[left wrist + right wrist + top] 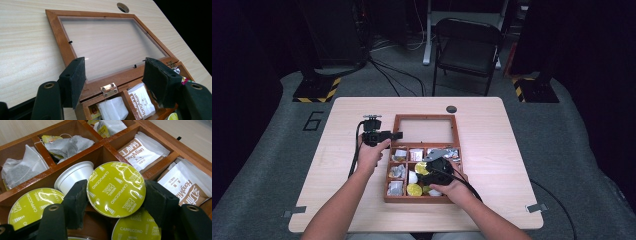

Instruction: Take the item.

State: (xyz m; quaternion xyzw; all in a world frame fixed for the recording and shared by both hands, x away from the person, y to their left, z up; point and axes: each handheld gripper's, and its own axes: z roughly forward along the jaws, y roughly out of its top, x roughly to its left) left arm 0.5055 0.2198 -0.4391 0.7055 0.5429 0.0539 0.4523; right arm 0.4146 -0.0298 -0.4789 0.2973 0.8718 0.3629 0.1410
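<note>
A wooden compartment box (387, 192) lies on the table with its glass-paned lid (110, 42) folded flat behind it. Its cells hold tea bags (67, 145), HongMian sachets (142, 151) and green-topped cappuccino capsules (30, 206). My right gripper (116, 192) is inside the box, shut on one capsule (116, 188), whose foil top faces the camera. In the high view, the right gripper (432, 167) hovers over the box's middle cells. My left gripper (113, 80) is open and empty just above the brass hinge (109, 89). From overhead the left gripper (398, 135) sits at the lid's left edge.
A white capsule (73, 175) lies on its side behind the held one. A round cable hole (451, 109) is in the table behind the lid. A folding chair (467, 45) stands beyond the table. Bare tabletop (502, 140) stretches on both sides of the box.
</note>
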